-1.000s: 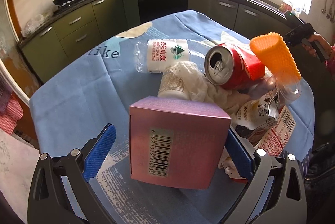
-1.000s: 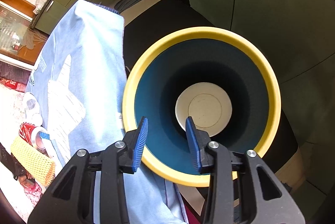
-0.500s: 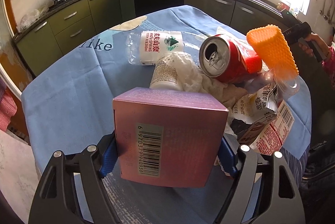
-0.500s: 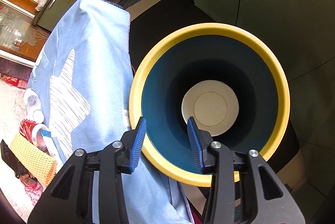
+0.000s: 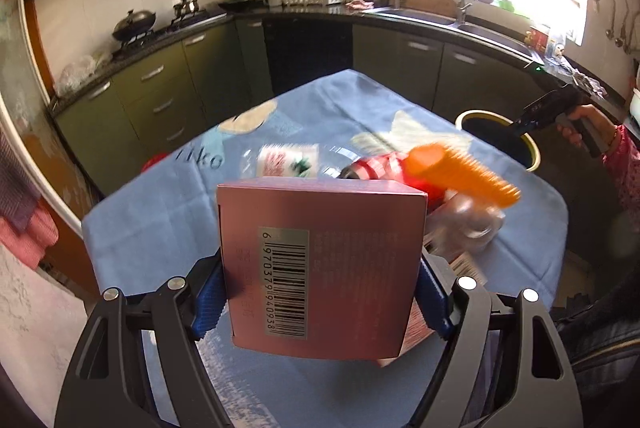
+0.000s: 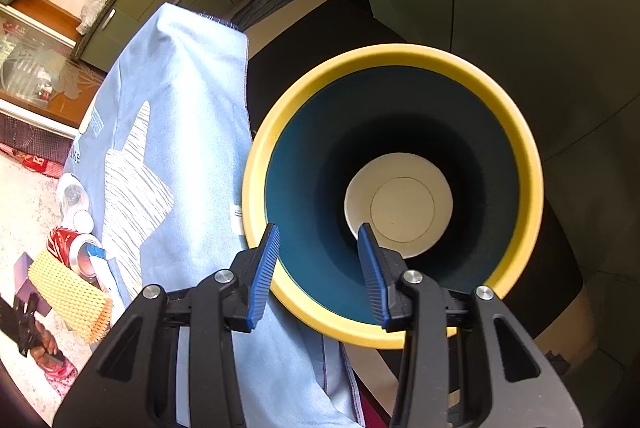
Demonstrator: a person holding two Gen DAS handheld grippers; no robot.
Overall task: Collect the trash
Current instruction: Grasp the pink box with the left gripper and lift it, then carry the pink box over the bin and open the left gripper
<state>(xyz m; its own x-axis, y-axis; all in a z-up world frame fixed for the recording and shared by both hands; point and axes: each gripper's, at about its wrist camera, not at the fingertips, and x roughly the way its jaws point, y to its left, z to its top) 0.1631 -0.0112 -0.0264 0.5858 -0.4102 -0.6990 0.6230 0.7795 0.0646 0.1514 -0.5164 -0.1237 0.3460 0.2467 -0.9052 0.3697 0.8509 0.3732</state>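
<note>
1. The left gripper (image 5: 320, 292) clamps the pink box (image 5: 320, 268) between its fingers, barcode 6970379940938 facing the camera.
2. The right gripper (image 6: 318, 268), jaws apart and holding nothing, points down into the yellow-rimmed bin (image 6: 528, 164) directly ahead.

Pink carton (image 5: 324, 268) with barcode upright, lifted above the blue-clothed table (image 5: 168, 212); red can (image 5: 376, 168), labelled plastic bottle (image 5: 288, 160) and orange mesh sleeve (image 5: 460, 174) lying behind; yellow-rimmed bin (image 6: 394, 188) open beside the table.
</note>
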